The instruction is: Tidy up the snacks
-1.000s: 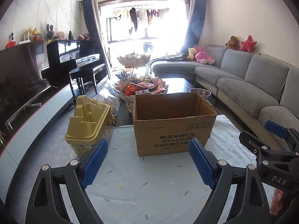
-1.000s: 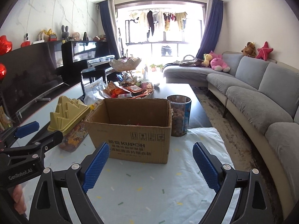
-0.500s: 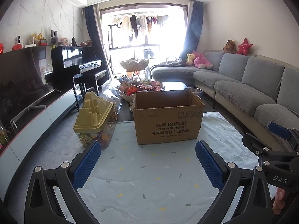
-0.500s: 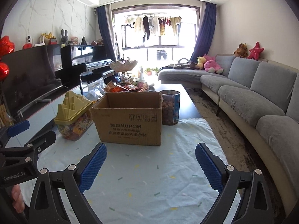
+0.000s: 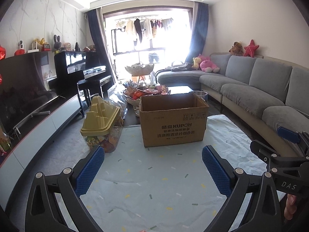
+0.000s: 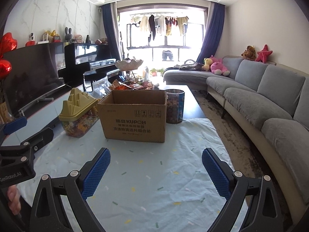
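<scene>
Short of the KUPOH cardboard box, I hold left tool and right tool spread apart, empty.

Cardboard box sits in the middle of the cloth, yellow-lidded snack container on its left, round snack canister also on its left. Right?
Not quite. The round snack canister stands at the right rear corner of the cardboard box, as the right wrist view shows. The yellow-lidded snack container is indeed on its left.
</scene>
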A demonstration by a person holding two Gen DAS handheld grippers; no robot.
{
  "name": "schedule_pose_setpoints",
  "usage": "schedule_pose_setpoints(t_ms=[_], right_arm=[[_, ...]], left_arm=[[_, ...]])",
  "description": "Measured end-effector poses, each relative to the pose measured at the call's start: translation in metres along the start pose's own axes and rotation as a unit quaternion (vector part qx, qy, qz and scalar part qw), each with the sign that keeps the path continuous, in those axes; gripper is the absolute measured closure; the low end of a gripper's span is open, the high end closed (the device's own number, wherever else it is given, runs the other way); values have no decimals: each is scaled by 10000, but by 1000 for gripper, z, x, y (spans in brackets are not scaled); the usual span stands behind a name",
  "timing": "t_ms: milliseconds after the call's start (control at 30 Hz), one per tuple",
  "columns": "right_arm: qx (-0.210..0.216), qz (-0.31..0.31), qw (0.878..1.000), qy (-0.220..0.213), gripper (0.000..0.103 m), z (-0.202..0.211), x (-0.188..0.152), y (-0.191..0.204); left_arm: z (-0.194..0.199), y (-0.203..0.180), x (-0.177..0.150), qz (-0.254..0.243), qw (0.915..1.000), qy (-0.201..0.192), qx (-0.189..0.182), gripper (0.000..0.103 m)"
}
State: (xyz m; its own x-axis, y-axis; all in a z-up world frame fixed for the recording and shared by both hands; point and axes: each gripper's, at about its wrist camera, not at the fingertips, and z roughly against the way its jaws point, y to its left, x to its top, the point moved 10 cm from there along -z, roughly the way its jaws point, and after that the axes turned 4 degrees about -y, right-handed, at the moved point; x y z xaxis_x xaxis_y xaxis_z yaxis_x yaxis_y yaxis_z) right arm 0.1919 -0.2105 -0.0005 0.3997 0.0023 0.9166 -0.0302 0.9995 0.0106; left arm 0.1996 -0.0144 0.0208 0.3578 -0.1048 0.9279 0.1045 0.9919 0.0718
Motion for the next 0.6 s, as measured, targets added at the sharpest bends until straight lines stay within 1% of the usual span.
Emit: schedule_pose_setpoints(t_ms=[233,600], right_arm=[[20,11,10000,-46,6,6,1,1],[22,21,10000,-52,6,8,0,2]], left_arm=[[10,-4,-1,44,10000,-33,-49,0],[16,-3,-4,69,10000,-14,-10,0]])
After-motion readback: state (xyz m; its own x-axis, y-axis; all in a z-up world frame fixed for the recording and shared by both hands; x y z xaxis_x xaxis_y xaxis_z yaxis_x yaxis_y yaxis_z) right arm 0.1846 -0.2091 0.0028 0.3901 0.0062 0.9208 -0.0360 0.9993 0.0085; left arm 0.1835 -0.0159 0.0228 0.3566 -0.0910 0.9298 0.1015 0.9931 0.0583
